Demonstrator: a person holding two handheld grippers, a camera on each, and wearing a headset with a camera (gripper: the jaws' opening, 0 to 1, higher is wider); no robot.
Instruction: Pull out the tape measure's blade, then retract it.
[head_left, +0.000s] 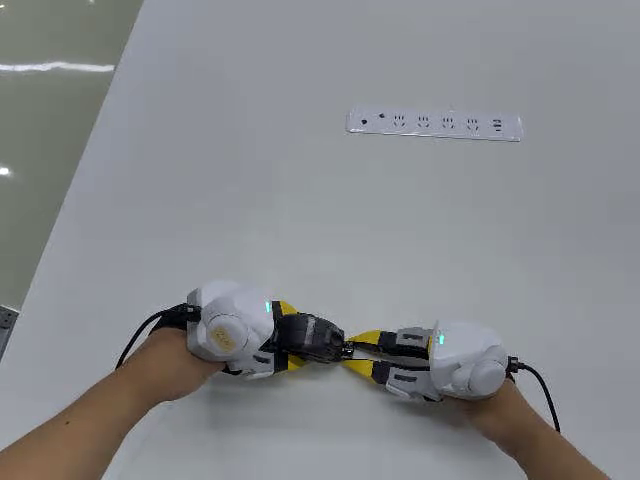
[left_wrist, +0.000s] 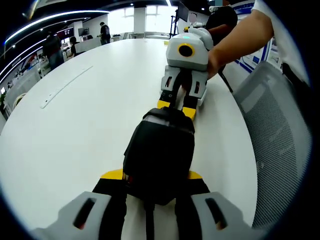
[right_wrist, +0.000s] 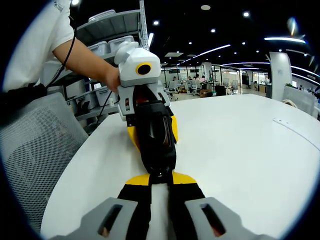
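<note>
Low in the middle of the head view, two grippers meet tip to tip over the white table (head_left: 300, 200). The left gripper (head_left: 292, 342) has its jaws spread wide around the black tape measure (head_left: 312, 338), clamping the case from both sides. The right gripper (head_left: 362, 358) comes in from the right with its jaws nearly closed, pinching the front end of the case. How much blade is out is too small to tell. A power strip (head_left: 435, 124) lies in the upper right, well apart.

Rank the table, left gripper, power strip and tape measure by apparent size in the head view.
1. table
2. left gripper
3. power strip and tape measure, unranked: the strip looks longer but thinner, and lies farther from the camera.
</note>
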